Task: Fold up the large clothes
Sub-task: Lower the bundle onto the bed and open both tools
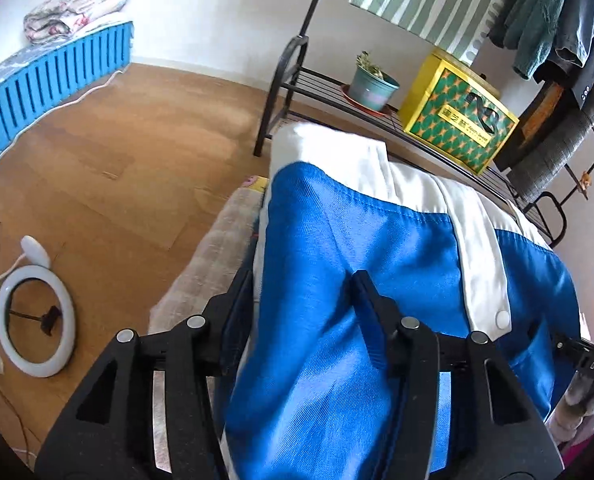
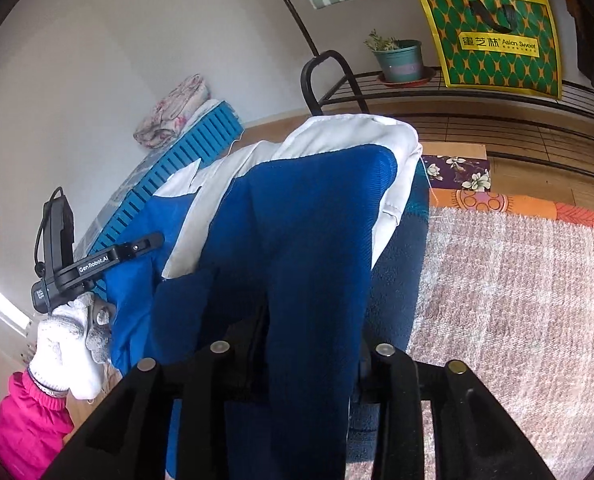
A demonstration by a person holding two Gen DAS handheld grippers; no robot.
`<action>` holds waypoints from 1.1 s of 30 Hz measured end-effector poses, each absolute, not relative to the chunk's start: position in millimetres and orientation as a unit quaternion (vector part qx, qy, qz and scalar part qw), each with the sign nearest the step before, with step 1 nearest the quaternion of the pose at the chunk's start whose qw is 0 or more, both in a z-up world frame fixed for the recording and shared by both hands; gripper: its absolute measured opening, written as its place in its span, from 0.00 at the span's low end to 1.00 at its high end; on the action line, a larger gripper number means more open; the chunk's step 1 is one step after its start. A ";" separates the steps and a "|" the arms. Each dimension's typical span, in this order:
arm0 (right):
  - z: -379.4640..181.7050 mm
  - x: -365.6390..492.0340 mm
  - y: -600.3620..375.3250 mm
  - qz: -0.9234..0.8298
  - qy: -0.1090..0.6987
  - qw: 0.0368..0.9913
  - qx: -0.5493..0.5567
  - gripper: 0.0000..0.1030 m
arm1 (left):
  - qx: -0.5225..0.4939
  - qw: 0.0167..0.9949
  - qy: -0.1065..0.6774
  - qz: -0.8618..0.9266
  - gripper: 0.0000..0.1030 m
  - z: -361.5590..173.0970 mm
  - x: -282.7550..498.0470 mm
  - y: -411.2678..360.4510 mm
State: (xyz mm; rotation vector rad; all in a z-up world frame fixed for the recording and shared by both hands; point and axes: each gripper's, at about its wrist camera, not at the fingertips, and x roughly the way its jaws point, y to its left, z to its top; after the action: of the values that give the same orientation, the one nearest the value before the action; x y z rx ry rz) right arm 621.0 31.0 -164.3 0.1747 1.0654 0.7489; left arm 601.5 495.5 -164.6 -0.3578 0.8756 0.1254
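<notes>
The blue-and-white garment (image 1: pixel 361 248) was off the floor, raised in front of the person and carried between both tools. The left tongs (image 1: pixel 301 312) had a bunched ridge of the blue cloth running up between their two fingers (image 1: pixel 367 304); the fingers stood fairly close about that ridge, which I judged to be a hold. The right tongs (image 2: pixel 297 344) were mostly covered by a hanging fold of the same garment (image 2: pixel 313 240); cloth passed between the fingers and draped over them, so I took this for a grip too, though the contact itself was hidden.

The cloth hung down from both holds, with the white panel and its snap button (image 1: pixel 502 317) turned outward. I judged the two holds were kept level and apart to let the garment's weight pull it flat before it was laid and folded.

Beneath and to the right lay a pale woven rug (image 2: pixel 517 300), the likely surface for laying it out. The gloved left hand (image 2: pixel 71 348) showed in the right view, gripping its tool's handle. A ring light (image 1: pixel 37 320) stood on the wooden floor (image 1: pixel 117 152), clear of the work.
</notes>
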 end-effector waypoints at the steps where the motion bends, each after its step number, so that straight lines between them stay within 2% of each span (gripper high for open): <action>1: -161.2 619.8 29.2 0.346 0.491 0.796 0.074 0.37 | -0.167 0.888 0.422 0.067 0.52 -161.5 598.9 496.6; 6: -139.2 603.2 13.9 0.344 0.476 0.806 0.076 0.43 | -0.161 0.897 0.404 0.079 0.52 -128.8 565.8 491.0; 15: -59.2 546.5 -22.8 0.359 0.435 0.823 0.061 0.44 | -0.158 0.909 0.380 0.064 0.52 -36.4 488.9 447.8; 30: 87.3 409.2 -112.6 0.376 0.339 0.862 0.008 0.45 | -0.091 0.946 0.306 0.052 0.54 116.4 324.2 303.1; 33: 109.7 383.1 -134.6 0.367 0.321 0.873 -0.002 0.45 | -0.069 0.955 0.283 0.059 0.61 141.9 294.5 274.9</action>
State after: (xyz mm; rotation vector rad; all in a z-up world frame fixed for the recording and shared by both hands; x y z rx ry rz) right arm 383.1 -134.6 109.7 -0.0033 0.6716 0.7664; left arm 294.5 274.9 141.9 -0.1407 0.5743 0.1196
